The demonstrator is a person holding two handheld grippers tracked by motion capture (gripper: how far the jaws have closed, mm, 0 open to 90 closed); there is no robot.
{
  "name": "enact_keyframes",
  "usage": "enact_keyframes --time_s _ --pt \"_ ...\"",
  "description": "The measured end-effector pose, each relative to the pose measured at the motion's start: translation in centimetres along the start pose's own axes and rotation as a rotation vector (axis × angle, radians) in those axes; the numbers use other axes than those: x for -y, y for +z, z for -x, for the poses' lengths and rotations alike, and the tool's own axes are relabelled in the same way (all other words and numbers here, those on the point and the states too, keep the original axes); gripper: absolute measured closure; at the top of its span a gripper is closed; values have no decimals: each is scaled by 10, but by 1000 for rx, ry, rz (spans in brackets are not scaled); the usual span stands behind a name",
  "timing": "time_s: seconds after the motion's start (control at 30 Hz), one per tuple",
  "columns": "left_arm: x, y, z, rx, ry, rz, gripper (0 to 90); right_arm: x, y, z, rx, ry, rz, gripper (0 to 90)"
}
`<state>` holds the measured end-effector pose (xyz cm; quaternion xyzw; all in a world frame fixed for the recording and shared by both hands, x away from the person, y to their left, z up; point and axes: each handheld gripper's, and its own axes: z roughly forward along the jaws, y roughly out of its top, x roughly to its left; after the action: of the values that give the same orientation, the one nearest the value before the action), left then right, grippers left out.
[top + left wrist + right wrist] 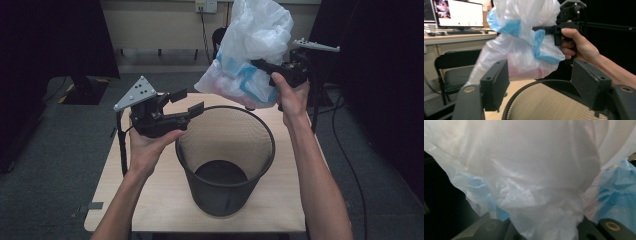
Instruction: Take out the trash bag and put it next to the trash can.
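A black mesh wastebasket (220,195) stands in the middle of a small wooden table (150,200). My right gripper (256,64) is shut on the gathered neck of a white plastic bag (255,35) with a blue drawstring band, holding it in the air above the basket's far rim. In the right gripper view the bag (531,170) bunches between the jaws of the right gripper (546,231). My left gripper (189,101) is open with nothing between its jaws, just left of the rim and pointing across it. From the left gripper (543,85) I see the bag (519,50) and the basket rim (541,80).
The basket takes up most of the table, with its edges close on every side. Cables (350,165) trail over the grey carpet at the right. A black folding chair (451,65) and a desk with a monitor (459,15) stand beyond the table. Dark panels flank both sides.
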<state>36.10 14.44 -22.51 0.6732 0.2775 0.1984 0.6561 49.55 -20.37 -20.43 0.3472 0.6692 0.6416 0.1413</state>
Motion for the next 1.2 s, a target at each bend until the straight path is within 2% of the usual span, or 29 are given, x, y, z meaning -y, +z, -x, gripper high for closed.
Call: enact_keyframes --time_s 0.07,0.13,0.2,0.27,0.53,0.63,0.67,0.9,1.07,1.2 --pt "2 -3 -3 -15 -7 4 283 6 1 6 16 2 -14 881" --pt "5 -6 -6 -59 -18 15 227 14 1 13 27 12 -22 881" --pt "7 -8 -10 -61 -27 7 190 21 2 19 42 22 -34 881" --pt "10 -10 -13 -81 -34 3 167 27 0 24 49 32 -31 882" --pt "27 -14 -27 -54 -65 -20 154 57 -10 47 111 68 -58 882" --pt "33 -17 -31 -66 -78 -11 154 73 -14 58 134 93 -68 881" --pt "35 -18 -33 -61 -85 -15 154 79 -15 61 141 100 -70 881" --pt "53 -30 -45 -106 -106 -49 153 128 -29 79 183 155 -109 881" --pt "63 -42 -57 -112 -143 -43 154 159 -42 87 222 162 -152 881" --pt "72 -43 -64 -119 -155 -70 154 173 -53 93 249 168 -165 881"
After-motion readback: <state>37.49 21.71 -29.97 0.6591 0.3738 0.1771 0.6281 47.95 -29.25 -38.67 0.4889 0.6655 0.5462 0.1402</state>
